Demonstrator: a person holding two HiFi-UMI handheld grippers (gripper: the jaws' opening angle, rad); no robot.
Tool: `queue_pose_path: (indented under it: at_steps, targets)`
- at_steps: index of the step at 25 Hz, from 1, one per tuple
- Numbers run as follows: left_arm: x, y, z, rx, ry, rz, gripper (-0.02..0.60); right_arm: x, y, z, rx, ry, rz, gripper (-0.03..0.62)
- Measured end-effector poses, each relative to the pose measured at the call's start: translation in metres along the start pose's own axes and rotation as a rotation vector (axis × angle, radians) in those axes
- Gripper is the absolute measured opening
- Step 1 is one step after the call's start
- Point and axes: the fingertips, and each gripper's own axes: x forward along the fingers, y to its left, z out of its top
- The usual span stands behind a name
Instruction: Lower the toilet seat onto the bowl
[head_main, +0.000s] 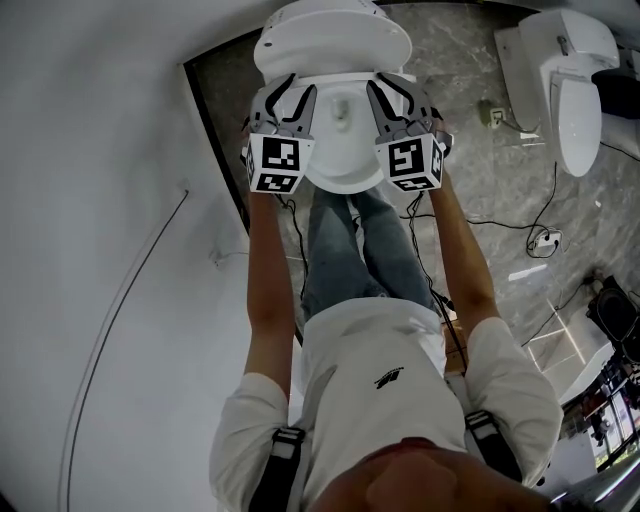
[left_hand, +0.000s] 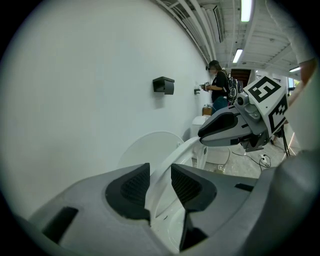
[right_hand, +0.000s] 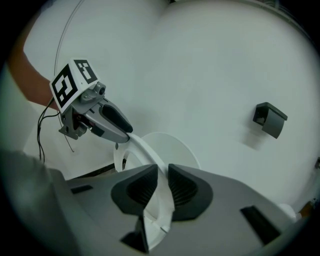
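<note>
White plastic toilet seat (left_hand: 184, 150) sits partway through its swing. It slants up off the bowl (head_main: 340, 115), not yet flat, with the lid (head_main: 330, 40) upright behind it by the wall (head_main: 100, 150). Left gripper (left_hand: 160, 175) and right gripper (right_hand: 162, 175) each pinch one side rail, fingers (right_hand: 187, 190) narrow, pads against the seat on both sides. Done, by my reading: the grasp and some of the descent. Left to do: ease the seat onto the bowl rim, then release. Floor (head_main: 470, 150) is grey veined stone. A second toilet (head_main: 570, 80) stands by its far right edge, with cables (head_main: 545, 235) trailing nearby. Black wall fitting (left_hand: 164, 85) is mounted higher up, and another person (left_hand: 219, 87) stands farther along the wall.
</note>
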Motion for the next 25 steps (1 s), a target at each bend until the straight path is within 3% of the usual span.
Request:
queue_pose_path:
  at_steps: [25]
  targets:
    - [-0.024, -0.022, -0.019, -0.025, -0.001, 0.023, 0.138, -0.022, 0.027, -0.010, -0.013, 0.009, 0.047, 0.078]
